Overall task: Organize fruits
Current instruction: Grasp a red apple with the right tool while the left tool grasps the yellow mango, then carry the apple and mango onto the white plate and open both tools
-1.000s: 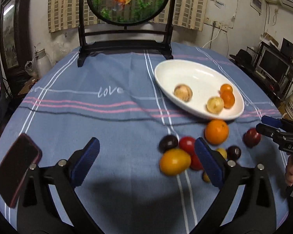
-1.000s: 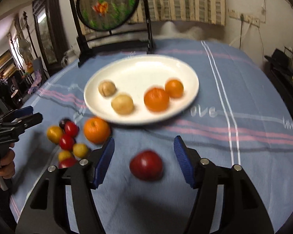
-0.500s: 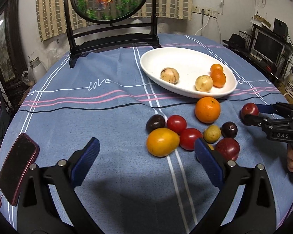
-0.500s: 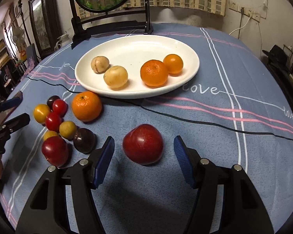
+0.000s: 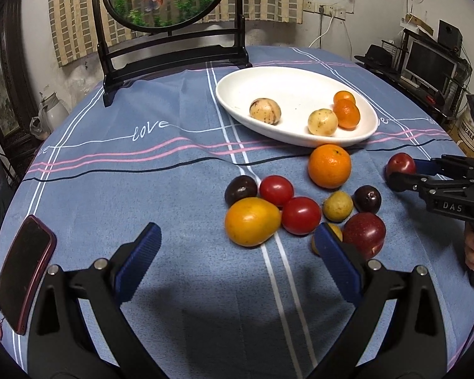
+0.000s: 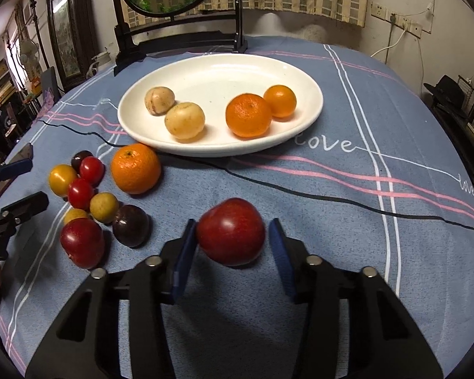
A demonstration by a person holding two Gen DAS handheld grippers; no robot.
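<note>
The right gripper (image 6: 232, 246) points down at a dark red, glossy round plum (image 6: 230, 232) that lies on the blue striped cloth of the round counter (image 6: 363, 221). Its jaws have just been closing with the plum between them: the left blue pad touches the fruit's side, while a narrow gap shows between the fruit and the right pad, so the plum is not yet clamped. The side view from the left wrist shows the same plum (image 5: 400, 165) at the tips of that gripper (image 5: 395, 173).

The left gripper (image 5: 237, 246) hovers with its jaws spread wide and nothing between them, above bare cloth just in front of a cluster of loose fruit. In that cluster lie a yellow-orange oval fruit (image 5: 252, 221), two red cherry tomatoes (image 5: 276, 190) touching each other, a dark purple round fruit (image 5: 240, 190), a small olive-yellow fruit (image 5: 337, 206), a second dark purple fruit (image 5: 367, 199) and a second red plum (image 5: 365, 233) beside the gripper's right pad. A large orange mandarin (image 5: 329, 165) sits on the cloth just beside the rim of the white oval ceramic plate (image 5: 237, 94).

On the plate rest two pale tan round fruits (image 6: 184, 120) and two orange mandarins (image 6: 249, 115), touching in pairs. A dark phone with a red case (image 5: 22, 281) lies at the counter's left edge.
</note>
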